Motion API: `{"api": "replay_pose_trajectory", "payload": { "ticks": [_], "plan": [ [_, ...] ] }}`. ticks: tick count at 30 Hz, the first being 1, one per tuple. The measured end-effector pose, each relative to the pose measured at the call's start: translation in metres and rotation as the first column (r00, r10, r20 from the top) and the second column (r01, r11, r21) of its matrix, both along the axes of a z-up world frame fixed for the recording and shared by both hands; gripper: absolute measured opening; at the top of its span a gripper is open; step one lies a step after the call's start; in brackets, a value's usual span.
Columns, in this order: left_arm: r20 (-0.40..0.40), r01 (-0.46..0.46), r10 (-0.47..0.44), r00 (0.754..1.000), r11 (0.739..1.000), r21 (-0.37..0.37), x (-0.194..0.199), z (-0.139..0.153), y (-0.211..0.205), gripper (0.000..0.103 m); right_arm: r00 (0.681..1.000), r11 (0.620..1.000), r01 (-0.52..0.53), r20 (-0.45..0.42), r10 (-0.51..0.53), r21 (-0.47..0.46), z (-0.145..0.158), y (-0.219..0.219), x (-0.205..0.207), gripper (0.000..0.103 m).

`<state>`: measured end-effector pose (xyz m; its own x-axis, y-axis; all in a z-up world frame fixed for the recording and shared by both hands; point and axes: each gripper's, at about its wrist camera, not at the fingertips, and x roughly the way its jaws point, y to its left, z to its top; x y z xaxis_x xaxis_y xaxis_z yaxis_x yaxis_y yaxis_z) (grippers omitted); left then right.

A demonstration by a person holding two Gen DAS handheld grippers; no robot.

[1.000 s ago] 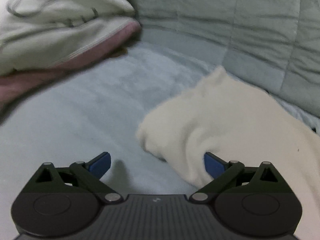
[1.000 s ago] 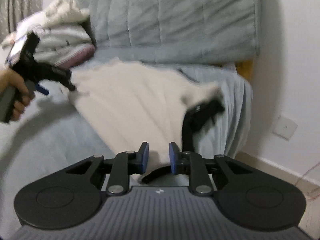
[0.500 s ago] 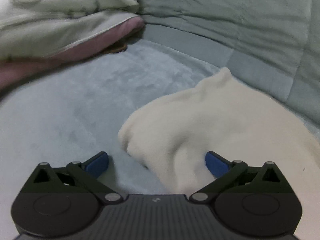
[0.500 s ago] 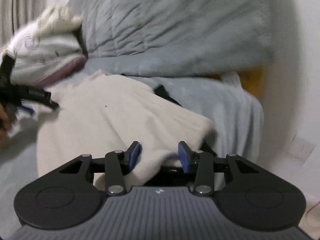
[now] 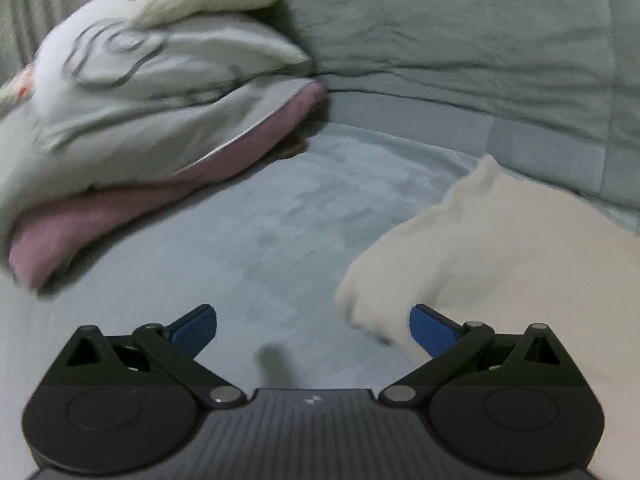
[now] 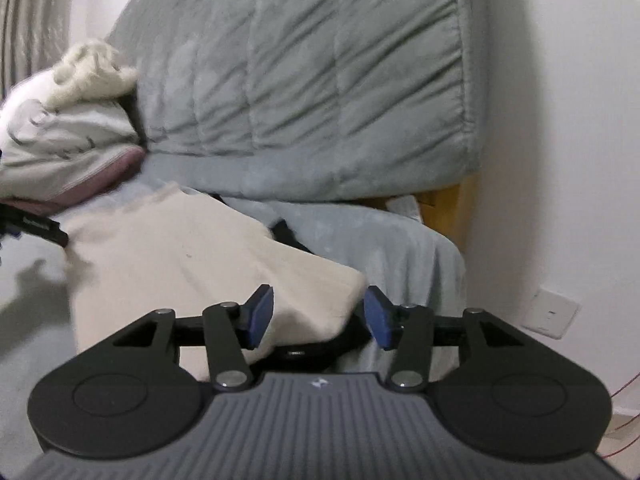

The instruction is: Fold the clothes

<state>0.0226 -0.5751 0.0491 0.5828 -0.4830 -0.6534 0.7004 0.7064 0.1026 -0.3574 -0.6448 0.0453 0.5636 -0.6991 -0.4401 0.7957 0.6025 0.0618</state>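
Note:
A cream garment lies on the blue-grey bedspread. My left gripper stands wide open over the bedspread; the garment's near corner lies just inside its right finger, untouched. In the right wrist view the garment spreads to the left. Its right corner sits between the opening jaws of my right gripper, and the pads do not press it. A dark object shows under that corner. The left gripper pokes in at the left edge.
A pile of pillows and folded bedding lies at the left, topped by a fluffy white item. A grey-green quilt rises behind. The bed ends at the right, beside a white wall with a socket.
The right jaws have spread apart and released the garment's corner, which now rests on the bed. The left gripper has slid left, so the garment sits further right in its view.

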Motion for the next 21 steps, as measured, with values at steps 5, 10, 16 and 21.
{"api": "replay_pose_trajectory", "payload": {
  "ticks": [5, 10, 16, 21],
  "plan": [
    [-0.017, -0.043, 0.044, 0.999, 0.999, 0.022, -0.013, 0.014, 0.061, 0.102, 0.994, 0.994, -0.11, -0.026, 0.11, 0.019, 0.014, 0.03, 0.031, 0.077],
    [-0.055, -0.079, 0.08, 0.995, 0.997, 0.02, -0.047, 0.021, 0.151, 0.102, 0.984, 0.985, -0.168, -0.059, 0.17, 0.029, 0.028, 0.069, 0.062, 0.08],
    [-0.061, -0.226, 0.228, 0.972, 0.974, 0.027, -0.076, 0.032, 0.294, 0.102, 0.931, 0.937, -0.349, -0.105, 0.349, 0.025, 0.04, 0.134, 0.109, 0.081],
    [0.053, -0.528, 0.526, 0.849, 0.848, 0.045, -0.097, 0.045, 0.45, 0.102, 0.832, 0.831, -0.549, -0.037, 0.553, 0.091, 0.061, 0.195, 0.173, 0.085]
  ]
}}
